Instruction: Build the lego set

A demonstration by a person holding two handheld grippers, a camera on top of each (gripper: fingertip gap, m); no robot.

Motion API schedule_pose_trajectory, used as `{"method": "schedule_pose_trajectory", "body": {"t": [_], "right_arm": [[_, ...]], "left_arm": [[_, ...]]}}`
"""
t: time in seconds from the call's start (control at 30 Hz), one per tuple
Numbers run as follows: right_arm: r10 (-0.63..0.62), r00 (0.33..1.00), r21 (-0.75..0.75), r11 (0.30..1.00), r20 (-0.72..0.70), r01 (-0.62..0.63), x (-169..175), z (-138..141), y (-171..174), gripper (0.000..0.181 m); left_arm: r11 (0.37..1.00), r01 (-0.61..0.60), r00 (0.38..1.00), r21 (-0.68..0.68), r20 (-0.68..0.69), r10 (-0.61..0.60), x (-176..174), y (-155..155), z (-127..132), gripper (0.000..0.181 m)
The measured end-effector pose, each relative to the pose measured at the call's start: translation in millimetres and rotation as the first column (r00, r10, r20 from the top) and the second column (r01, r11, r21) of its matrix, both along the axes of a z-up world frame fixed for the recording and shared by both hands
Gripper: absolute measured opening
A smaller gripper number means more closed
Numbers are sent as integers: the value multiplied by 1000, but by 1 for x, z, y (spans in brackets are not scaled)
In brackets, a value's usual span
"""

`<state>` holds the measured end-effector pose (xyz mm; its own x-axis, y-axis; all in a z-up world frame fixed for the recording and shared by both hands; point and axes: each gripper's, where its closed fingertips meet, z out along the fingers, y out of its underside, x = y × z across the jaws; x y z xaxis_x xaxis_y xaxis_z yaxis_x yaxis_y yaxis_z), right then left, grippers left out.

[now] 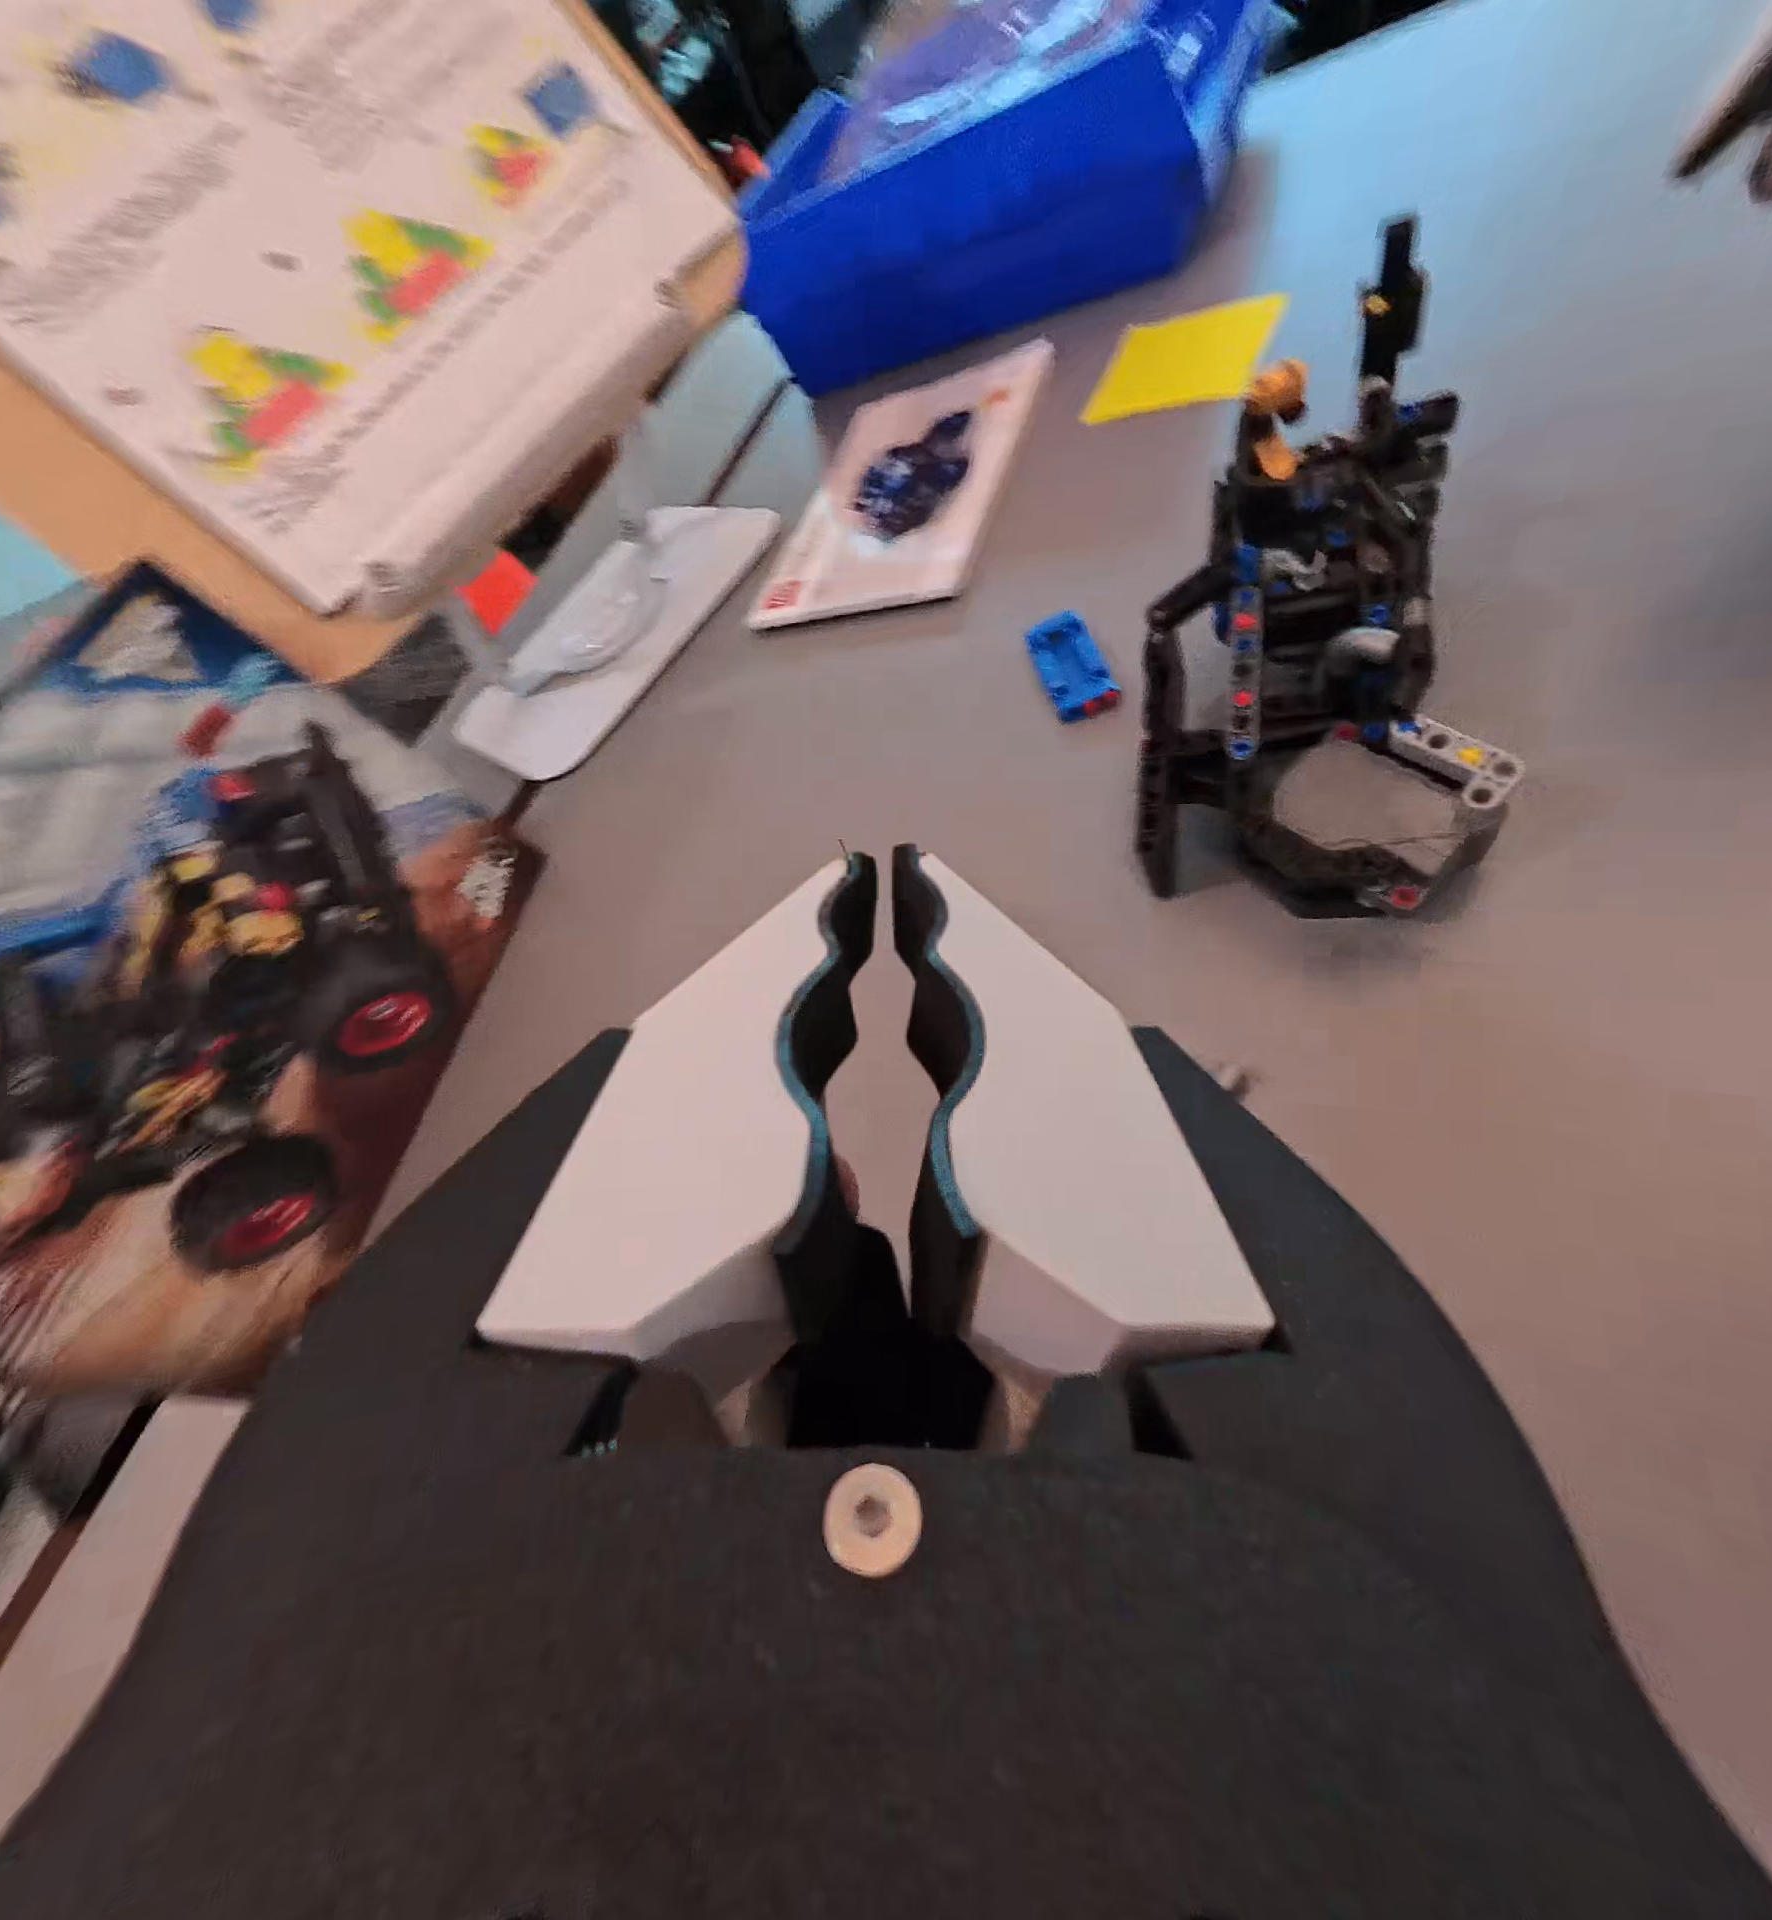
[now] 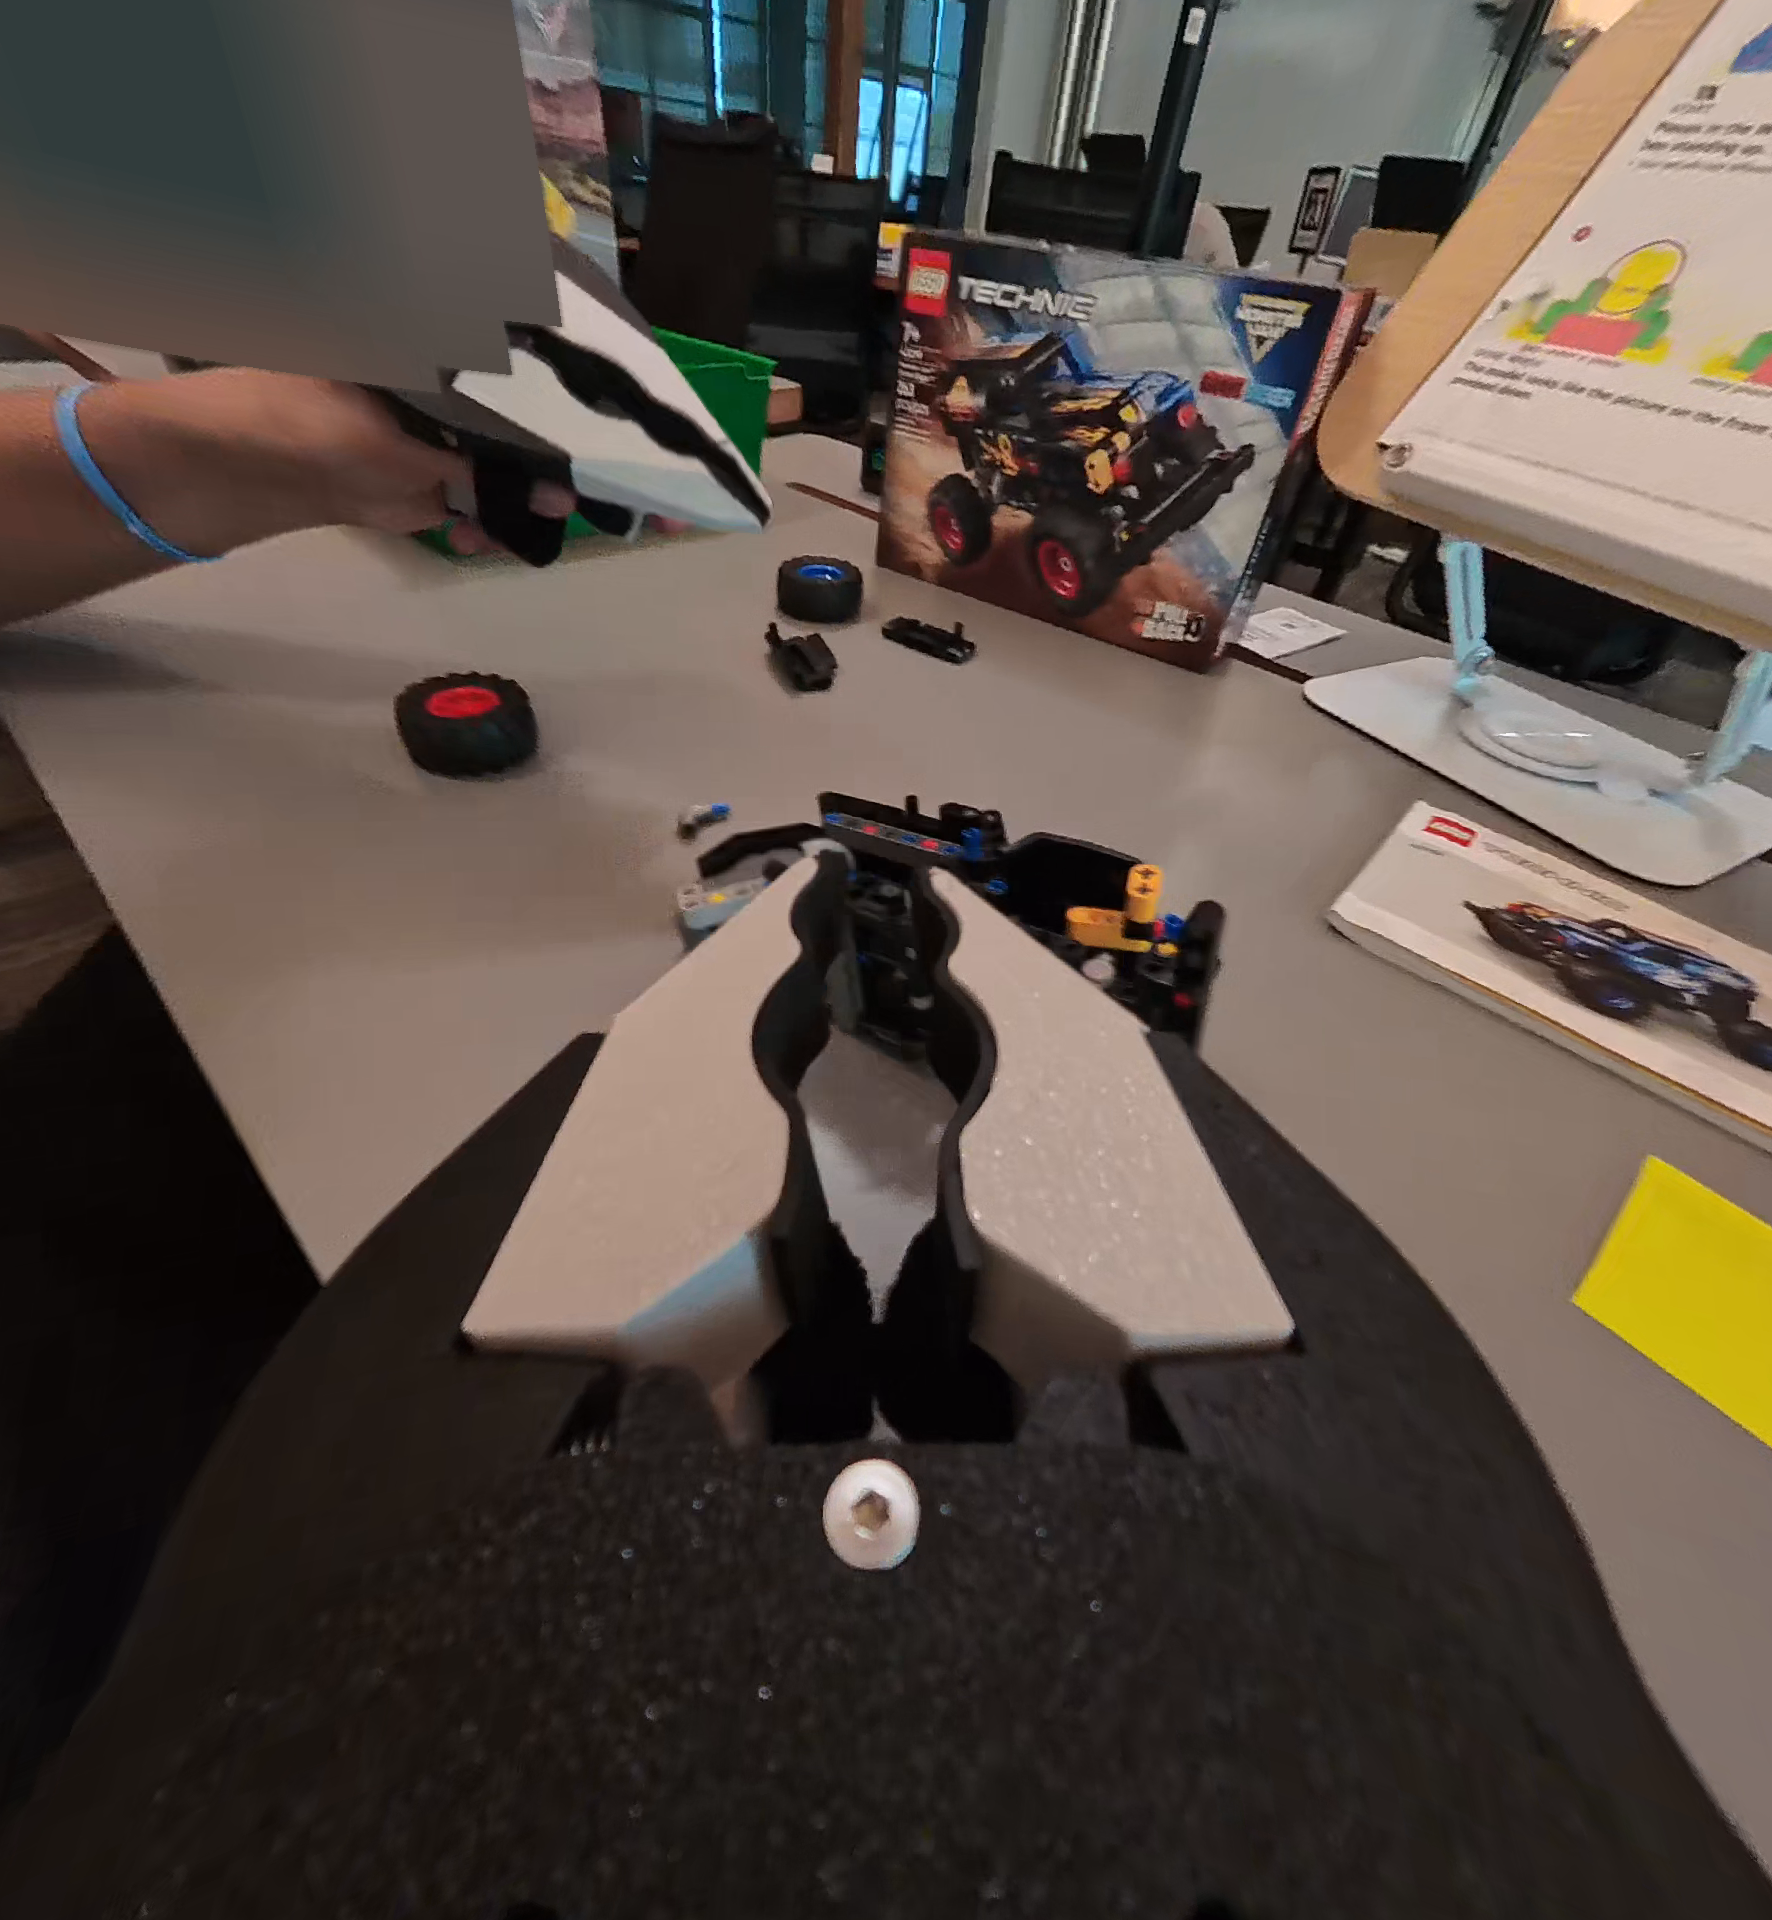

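Note:
My left gripper (image 1: 884, 857) hangs over the grey table (image 1: 1484, 1143), its jaws almost together with nothing between them. It also shows in the right wrist view (image 2: 752, 504), held by a hand above the table's far left. A partly built black brick chassis (image 1: 1308, 665) stands to its right, with a small blue piece (image 1: 1069, 665) beside it. My right gripper (image 2: 877, 873) is partly open and empty, its fingertips just short of the same chassis (image 2: 1069, 914). It shows as a blur in the left wrist view (image 1: 1734, 135).
A red-hubbed wheel (image 2: 466, 722), a blue-hubbed wheel (image 2: 820, 587) and small black parts (image 2: 802, 657) lie beyond the chassis. The toy box (image 2: 1100, 447), an instruction booklet (image 2: 1588, 977), yellow paper (image 2: 1734, 1320), a board on a white stand (image 2: 1547, 769) and a blue bin (image 1: 975, 197) ring the table. Left tips to right tips: about 20 centimeters. Left tips and right tips are each some 20 centimeters from the small blue piece (image 1: 1069, 665).

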<state>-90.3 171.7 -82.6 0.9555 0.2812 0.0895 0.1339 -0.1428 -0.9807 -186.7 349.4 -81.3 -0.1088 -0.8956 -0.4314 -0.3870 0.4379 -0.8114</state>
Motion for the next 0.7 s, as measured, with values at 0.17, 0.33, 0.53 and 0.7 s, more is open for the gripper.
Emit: {"method": "schedule_pose_trajectory", "body": {"t": [0.17,0.33,0.53,0.7], "right_arm": [[-78,996,23,997,47,77,41,-5,14,13],[-141,977,124,979,-157,161,79,7,19,16],[-133,975,221,960,-177,171,86,14,12,12],[-125,981,204,967,-151,154,80,10,13,11]], "left_arm": [[994,103,989,-40,-105,-106,19,7,-39,8],[964,118,991,-238,-32,-129,6,11,-54,10],[968,166,986,-187,59,-157,5,-2,-33,0],[975,202,973,-88,130,-189,4,-32,-17,0]]}}
